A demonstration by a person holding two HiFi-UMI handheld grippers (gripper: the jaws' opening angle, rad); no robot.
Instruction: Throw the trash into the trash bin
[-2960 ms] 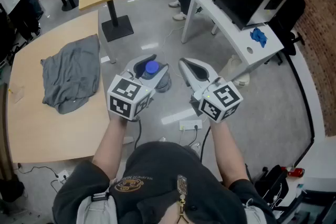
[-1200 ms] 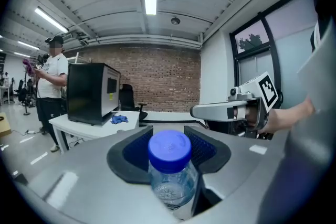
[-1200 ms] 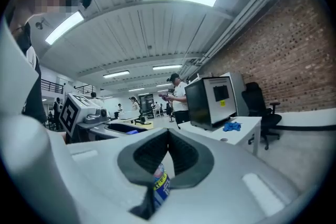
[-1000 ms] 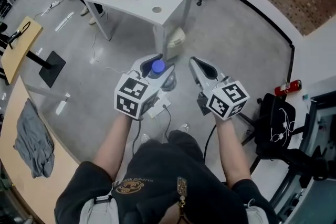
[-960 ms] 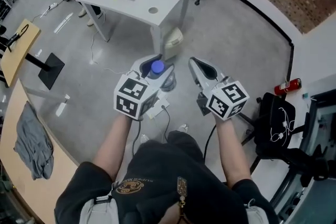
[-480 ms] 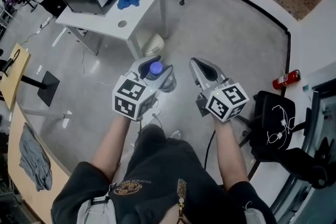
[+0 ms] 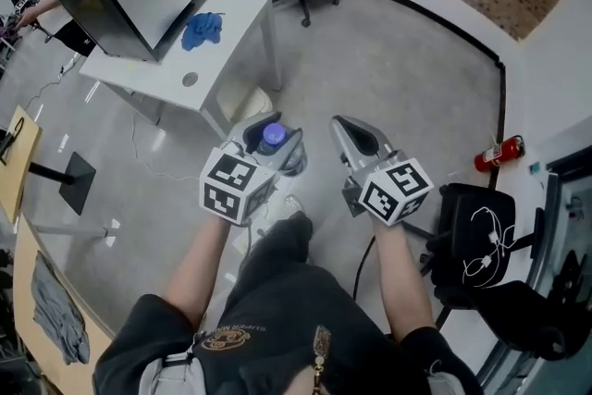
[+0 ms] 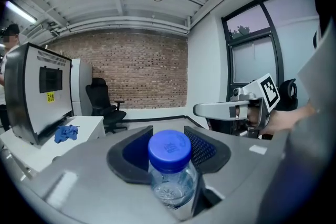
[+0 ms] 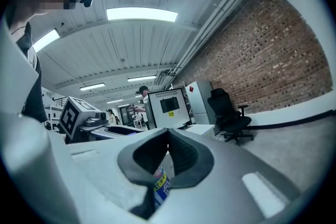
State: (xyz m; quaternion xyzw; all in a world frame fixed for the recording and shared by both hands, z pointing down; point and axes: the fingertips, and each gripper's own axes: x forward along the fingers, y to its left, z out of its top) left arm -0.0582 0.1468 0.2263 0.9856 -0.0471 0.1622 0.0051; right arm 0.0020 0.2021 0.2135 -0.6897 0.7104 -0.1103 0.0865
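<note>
Bottle (image 8: 169, 182) base hidden in L claw (image 8: 169, 150); scrap (image 9: 160, 186) in R claw (image 9: 168, 139) unclear

The person wears a dark short-sleeved top (image 7: 277, 319) with a round gold emblem (image 7: 227, 339) on the chest and a small metal pendant (image 7: 321, 339) hanging at the front. Pale grey patches sit at both shoulders. The left gripper (image 7: 274, 134) and right gripper (image 7: 347, 130) have smooth, rounded grey shells. Their inner pads (image 8: 202, 147) are dark and finely ribbed. Each carries a white marker cube printed with black squares, the left cube (image 7: 236, 188) and the right cube (image 7: 396, 190).
</note>
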